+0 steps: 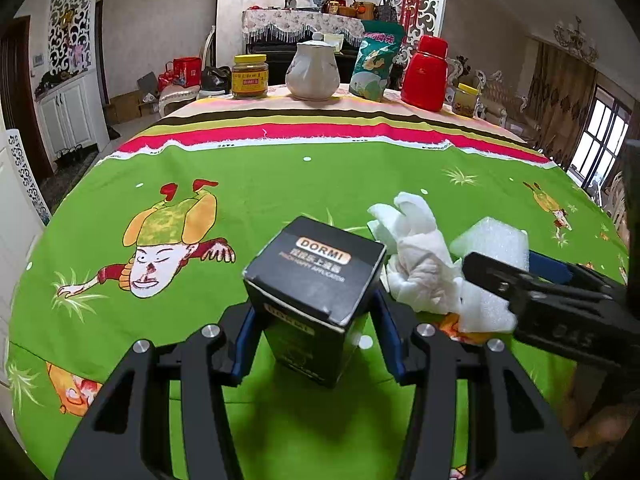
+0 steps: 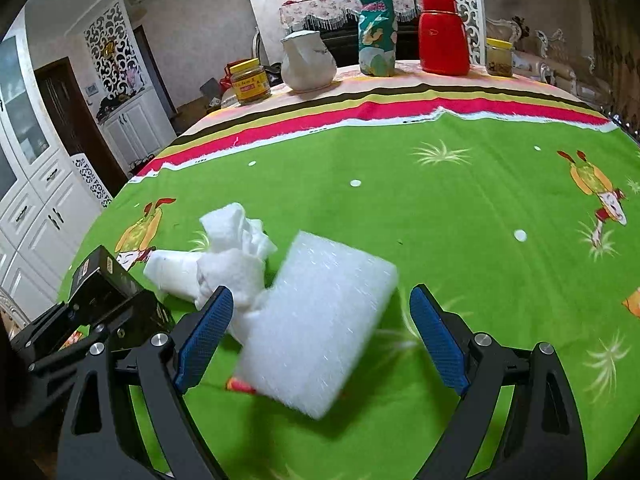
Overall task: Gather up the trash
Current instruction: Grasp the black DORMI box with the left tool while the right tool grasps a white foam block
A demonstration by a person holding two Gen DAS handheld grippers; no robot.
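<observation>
A round table (image 1: 304, 184) wears a green cloth (image 2: 460, 216) printed with cartoon figures, its far edge striped in white, pink, olive, brown and cream. At the left of the room stand white cabinets (image 1: 68, 116) under a cut-out screen and beside a dark door; a sideboard (image 1: 296, 26) draped in lace, with a vase of pink flowers on top, backs the middle, and curtains (image 1: 560, 84) and a window close the right. Along the table's far side, from left to right, stand five things: a yellow-lidded jar (image 1: 250, 77), a white teapot (image 1: 313, 69), a green snack bag (image 1: 376, 68), a red flask (image 1: 426, 74) and a second, smaller jar (image 1: 466, 100); their labels are too small to read. Nearer lie three pieces of trash. The black box (image 1: 316, 280) stands upright on the cloth at the left, its top printed "DORMI" with finer lines beneath that cannot be read; the left gripper (image 1: 316, 340) has its blue pads pressed on the box's two sides. Just right of the box sits one crumpled tissue (image 1: 416, 256), touching the one white foam block (image 2: 316, 328). The right gripper (image 2: 320, 340) is spread wide around the foam, its fingers (image 2: 436, 340) clear of it on the right, while the left pad overlaps the tissue's edge; it grips nothing.
</observation>
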